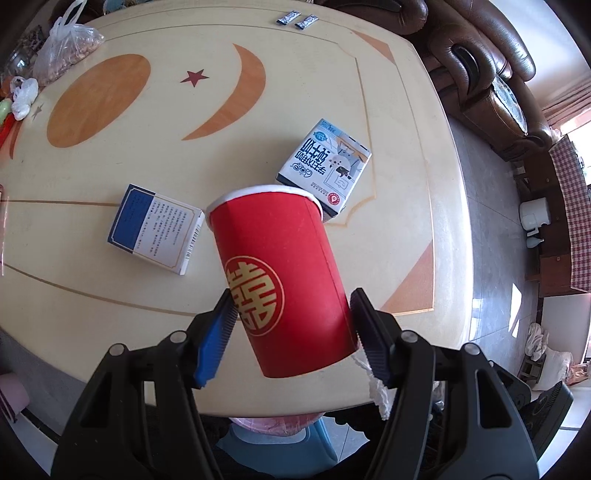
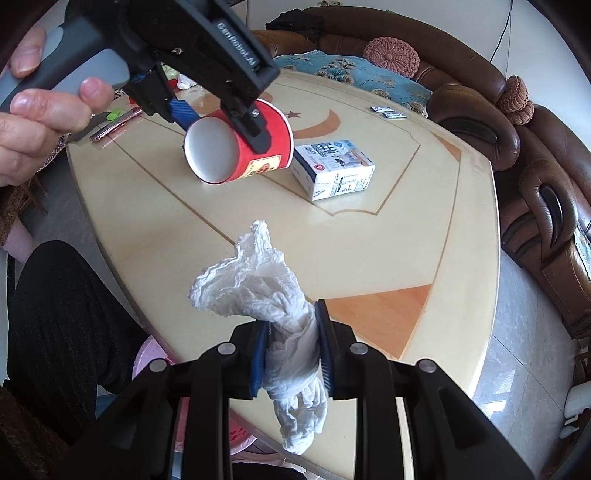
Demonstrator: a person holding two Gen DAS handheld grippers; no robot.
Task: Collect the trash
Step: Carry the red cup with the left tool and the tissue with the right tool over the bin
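My left gripper (image 1: pixel 291 314) is shut on a red paper cup (image 1: pixel 284 273) with a gold emblem and holds it tilted above the table; the cup (image 2: pixel 236 151) also shows in the right wrist view, bottom toward the camera. My right gripper (image 2: pixel 291 332) is shut on a crumpled white tissue (image 2: pixel 258 280) held above the table's near edge. A scrap of that tissue (image 1: pixel 380 391) shows by the left gripper's right finger. A white milk carton (image 1: pixel 325 170) (image 2: pixel 332 168) and a blue-and-white box (image 1: pixel 155 229) lie on the table.
The cream round table (image 1: pixel 110 155) (image 2: pixel 388 240) also bears two small sachets (image 1: pixel 295 18) at its far edge and plastic bags (image 1: pixel 62 48) at the far left. A brown leather sofa (image 2: pixel 535 177) wraps the far and right sides. A pink bin (image 1: pixel 280 424) sits below the near edge.
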